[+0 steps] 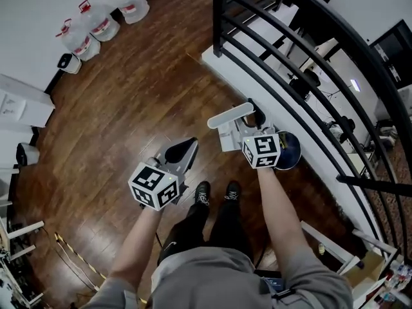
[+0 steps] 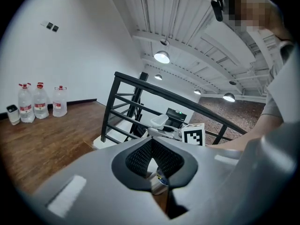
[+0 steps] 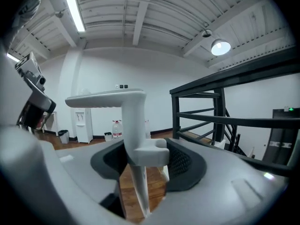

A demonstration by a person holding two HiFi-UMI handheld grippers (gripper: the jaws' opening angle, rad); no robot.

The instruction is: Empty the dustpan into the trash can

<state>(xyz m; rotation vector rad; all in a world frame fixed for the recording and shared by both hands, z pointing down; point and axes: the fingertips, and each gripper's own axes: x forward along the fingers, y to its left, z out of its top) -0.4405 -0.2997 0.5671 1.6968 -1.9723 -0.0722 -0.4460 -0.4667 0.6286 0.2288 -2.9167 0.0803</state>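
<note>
My right gripper (image 3: 147,161): low, clamping smooth white plastic dustpan handle (image 3: 133,121)
My left gripper (image 2: 152,161): pinching shiny metal tube (image 2: 159,181)

The white dustpan (image 1: 230,116) stood upright, its stem clamped between the jaws of the right gripper (image 3: 145,163). Its flat grip lay level across the top, well above the jaws, and a square block jutted from the stem at jaw height. The pan hung below, near the railing's white ledge. A dark round bin (image 1: 290,150) sat just beside it.
</note>
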